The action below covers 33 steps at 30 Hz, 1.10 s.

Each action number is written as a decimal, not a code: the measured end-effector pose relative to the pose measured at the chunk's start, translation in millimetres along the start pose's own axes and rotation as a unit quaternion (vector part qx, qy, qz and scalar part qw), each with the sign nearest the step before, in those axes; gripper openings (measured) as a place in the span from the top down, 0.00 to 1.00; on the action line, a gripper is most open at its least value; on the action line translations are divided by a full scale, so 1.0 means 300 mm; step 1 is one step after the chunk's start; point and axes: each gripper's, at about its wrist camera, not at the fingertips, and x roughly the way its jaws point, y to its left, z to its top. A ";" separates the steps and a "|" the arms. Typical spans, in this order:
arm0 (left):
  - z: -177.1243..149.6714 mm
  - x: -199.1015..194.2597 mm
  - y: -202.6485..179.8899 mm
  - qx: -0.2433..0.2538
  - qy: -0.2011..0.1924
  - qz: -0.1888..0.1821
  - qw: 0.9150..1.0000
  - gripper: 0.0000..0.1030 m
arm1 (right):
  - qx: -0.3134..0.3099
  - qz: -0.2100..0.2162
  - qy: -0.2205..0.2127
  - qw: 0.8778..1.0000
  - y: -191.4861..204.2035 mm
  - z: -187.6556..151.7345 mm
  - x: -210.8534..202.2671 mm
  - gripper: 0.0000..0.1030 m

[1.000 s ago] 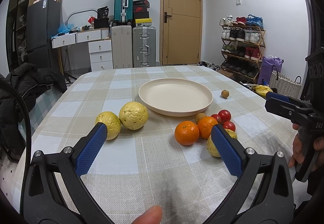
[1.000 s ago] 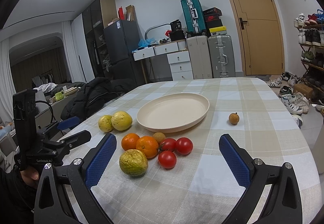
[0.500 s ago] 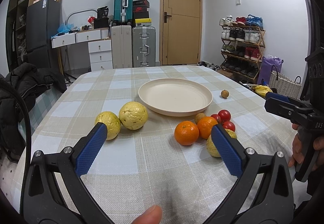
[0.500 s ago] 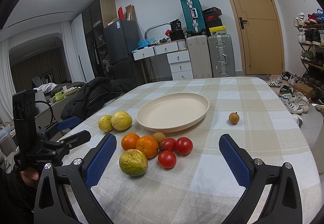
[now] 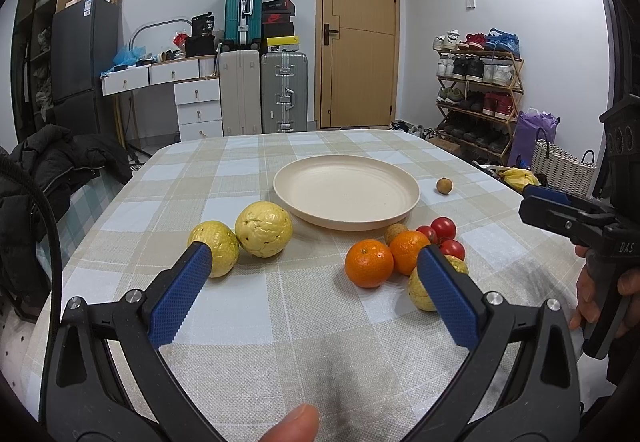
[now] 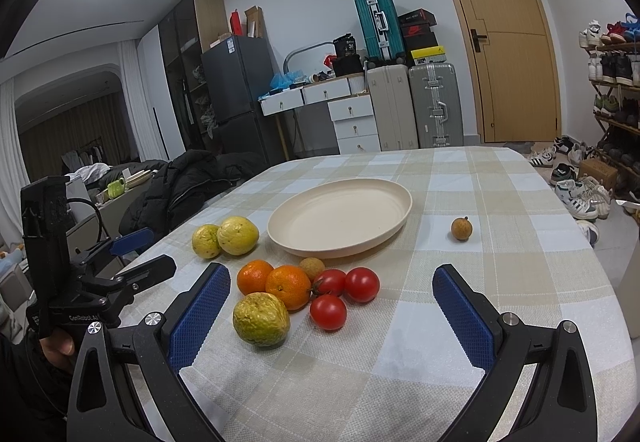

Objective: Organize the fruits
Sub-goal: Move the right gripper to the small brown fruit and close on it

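Cream plate (image 5: 346, 192) bare at mid surface (image 5: 280, 306); oranges (image 6: 288, 286), cherry tomatoes (image 6: 344, 294) and a guava (image 6: 261, 318) clustered just before it, two guavas (image 5: 262, 228) leftward, one longan (image 6: 461, 228) apart. Left hand-held gripper (image 5: 312, 284) and right hand-held gripper (image 6: 332, 306) both spread wide, holding nothing.

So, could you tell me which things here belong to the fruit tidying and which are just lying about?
Job:
plate
guavas
oranges
tomatoes
longans

Lying about:
black jacket
suitcases
shoe rack
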 end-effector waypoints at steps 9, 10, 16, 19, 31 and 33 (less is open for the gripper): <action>0.022 0.007 0.018 -0.004 0.012 0.000 1.000 0.01 | 0.004 -0.046 0.050 0.998 -0.006 0.013 0.057 0.00; 0.025 0.010 0.021 -0.006 0.015 0.001 1.000 0.01 | 0.005 -0.055 0.063 0.997 -0.008 0.015 0.070 0.00; 0.031 0.042 0.041 -0.007 0.038 0.011 0.999 0.01 | 0.016 -0.073 0.112 0.991 -0.031 0.022 0.111 0.00; 0.037 0.055 0.065 -0.010 0.044 0.024 0.999 0.01 | 0.014 -0.088 0.120 0.989 -0.047 0.029 0.117 0.00; 0.050 0.133 0.179 -0.029 0.089 0.061 0.994 0.01 | 0.048 -0.100 0.141 0.984 -0.156 0.083 0.169 0.03; 0.053 0.151 0.195 -0.028 0.099 0.068 0.992 0.01 | 0.053 -0.101 0.143 0.983 -0.175 0.096 0.184 0.04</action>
